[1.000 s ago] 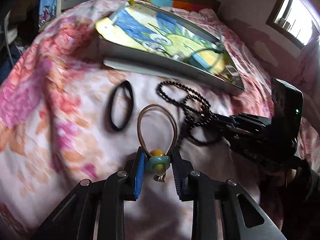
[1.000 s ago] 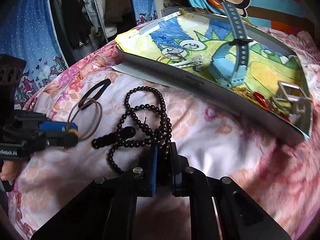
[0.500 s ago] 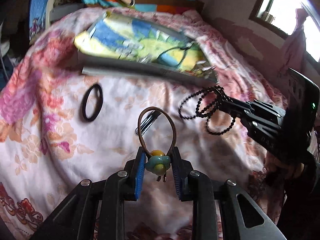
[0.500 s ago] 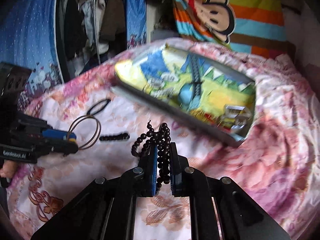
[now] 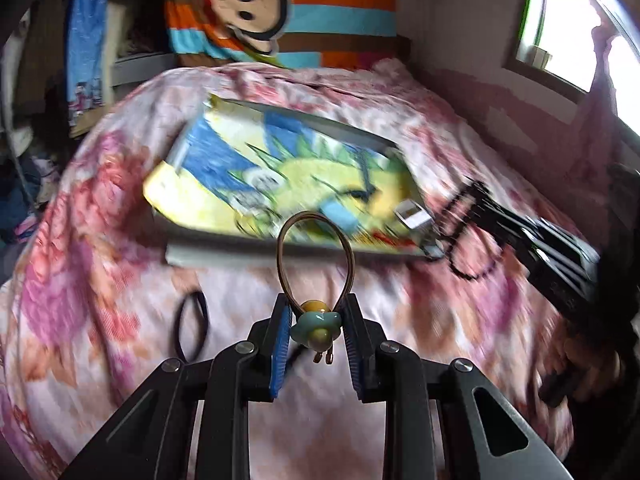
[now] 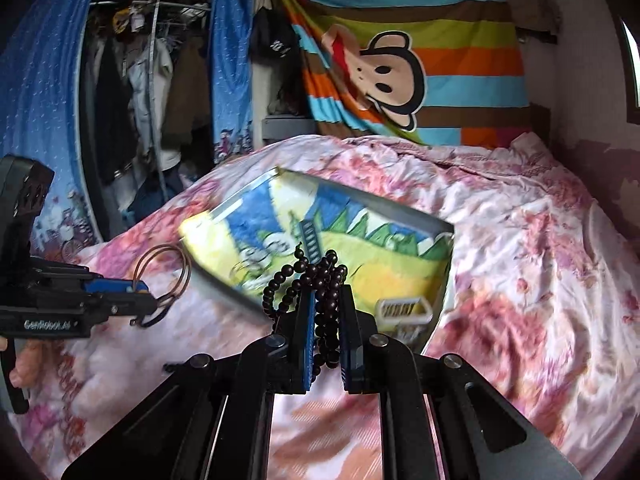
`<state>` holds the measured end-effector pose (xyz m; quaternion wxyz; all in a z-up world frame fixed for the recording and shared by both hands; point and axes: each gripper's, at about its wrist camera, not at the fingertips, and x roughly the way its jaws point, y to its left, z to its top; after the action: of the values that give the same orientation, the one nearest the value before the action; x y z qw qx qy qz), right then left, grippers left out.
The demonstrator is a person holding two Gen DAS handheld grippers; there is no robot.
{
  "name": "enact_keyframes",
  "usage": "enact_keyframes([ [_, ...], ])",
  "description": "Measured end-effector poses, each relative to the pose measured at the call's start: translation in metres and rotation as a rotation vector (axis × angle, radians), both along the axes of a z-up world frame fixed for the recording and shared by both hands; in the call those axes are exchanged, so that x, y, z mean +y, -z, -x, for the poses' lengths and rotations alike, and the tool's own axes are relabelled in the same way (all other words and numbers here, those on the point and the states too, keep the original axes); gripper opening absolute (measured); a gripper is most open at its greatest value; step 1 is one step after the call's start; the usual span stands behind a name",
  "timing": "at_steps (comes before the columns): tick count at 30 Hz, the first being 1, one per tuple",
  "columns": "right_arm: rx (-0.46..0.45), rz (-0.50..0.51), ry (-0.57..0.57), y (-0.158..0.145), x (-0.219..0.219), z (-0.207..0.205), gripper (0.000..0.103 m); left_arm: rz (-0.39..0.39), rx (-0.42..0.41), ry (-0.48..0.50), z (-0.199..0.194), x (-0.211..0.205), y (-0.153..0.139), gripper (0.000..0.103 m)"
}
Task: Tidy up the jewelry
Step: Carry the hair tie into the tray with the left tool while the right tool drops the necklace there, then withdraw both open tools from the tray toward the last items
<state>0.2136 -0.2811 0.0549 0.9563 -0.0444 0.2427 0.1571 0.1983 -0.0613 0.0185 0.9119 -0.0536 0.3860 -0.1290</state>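
Note:
My left gripper [image 5: 316, 320] is shut on the bead of a brown cord bracelet [image 5: 316, 256] with a teal and yellow charm, held above the bed; it also shows in the right wrist view [image 6: 162, 276]. My right gripper [image 6: 325, 320] is shut on a dark beaded necklace [image 6: 316, 276], lifted off the bed; its strands hang at the right in the left wrist view [image 5: 464, 232]. A grey tray [image 5: 248, 254] lined with a colourful drawing lies ahead on the bed, holding a blue watch [image 6: 310, 240] and small items.
A black hair tie [image 5: 192, 326] lies on the floral bedspread [image 5: 100, 240] left of my left gripper. A striped monkey blanket [image 6: 400, 68] hangs behind the bed. Hanging clothes [image 6: 140, 92] are at the left, a window [image 5: 568, 24] at the right.
Both grippers have risen higher off the bed with their pieces and the view has tilted up. The necklace is fully off the bedspread. The tray now sits lower in view.

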Motion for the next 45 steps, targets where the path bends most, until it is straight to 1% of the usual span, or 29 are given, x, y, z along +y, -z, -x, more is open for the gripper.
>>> enact_keyframes([
  [4,-0.003,-0.033,0.029,0.009,-0.005,-0.029,0.01,0.05,0.002,-0.086,-0.043,0.006,0.0,0.024],
  [5,0.004,-0.046,0.033,0.012,-0.006,-0.034,0.01,0.054,-0.002,-0.102,-0.052,0.006,0.001,0.024],
  [7,0.041,-0.106,0.04,0.025,-0.013,-0.051,0.01,0.063,-0.001,-0.126,-0.071,0.007,0.005,0.024],
  [10,0.07,-0.13,0.051,0.046,-0.017,-0.067,0.01,0.055,0.006,-0.144,-0.093,0.004,0.013,0.024],
  [13,0.092,-0.12,0.049,0.066,-0.018,-0.077,0.01,0.056,0.016,-0.148,-0.108,0.0,0.022,0.024],
  [15,0.111,-0.12,0.048,0.077,-0.02,-0.082,0.01,0.049,0.027,-0.147,-0.113,-0.004,0.028,0.024],
  [19,0.148,-0.105,0.062,0.091,-0.02,-0.09,0.01,0.06,0.079,-0.144,-0.124,-0.013,0.044,0.024],
  [25,0.14,-0.08,0.069,0.093,-0.016,-0.089,0.011,0.027,0.11,-0.145,-0.132,-0.024,0.058,0.025],
  [27,0.138,-0.068,0.072,0.092,-0.016,-0.087,0.012,0.025,0.117,-0.143,-0.132,-0.025,0.059,0.025],
  [30,0.133,-0.076,0.074,0.09,-0.019,-0.086,0.016,0.044,0.117,-0.143,-0.131,-0.024,0.059,0.025],
  [33,0.13,-0.082,0.072,0.088,-0.021,-0.085,0.022,0.036,0.131,-0.143,-0.133,-0.025,0.059,0.026],
  [35,0.126,-0.079,0.068,0.088,-0.02,-0.083,0.031,0.027,0.145,-0.141,-0.134,-0.026,0.06,0.028],
  [36,0.121,-0.075,0.068,0.088,-0.019,-0.082,0.034,0.02,0.15,-0.143,-0.134,-0.026,0.06,0.031],
  [37,0.12,-0.072,0.069,0.087,-0.019,-0.081,0.039,0.017,0.154,-0.146,-0.134,-0.027,0.061,0.038],
  [38,0.115,-0.071,0.071,0.086,-0.019,-0.081,0.041,0.023,0.152,-0.143,-0.133,-0.026,0.06,0.043],
  [40,0.107,-0.075,0.077,0.085,-0.021,-0.079,0.043,0.049,0.128,-0.15,-0.129,-0.025,0.056,0.067],
  [41,0.104,-0.075,0.082,0.084,-0.022,-0.079,0.044,0.058,0.12,-0.162,-0.127,-0.024,0.053,0.072],
  [42,0.099,-0.074,0.089,0.083,-0.023,-0.078,0.045,0.069,0.115,-0.173,-0.126,-0.023,0.051,0.077],
  [44,0.09,-0.079,0.102,0.081,-0.027,-0.076,0.053,0.085,0.115,-0.179,-0.125,-0.02,0.047,0.077],
  [45,0.085,-0.086,0.109,0.079,-0.029,-0.074,0.055,0.085,0.114,-0.183,-0.124,-0.018,0.045,0.077],
])
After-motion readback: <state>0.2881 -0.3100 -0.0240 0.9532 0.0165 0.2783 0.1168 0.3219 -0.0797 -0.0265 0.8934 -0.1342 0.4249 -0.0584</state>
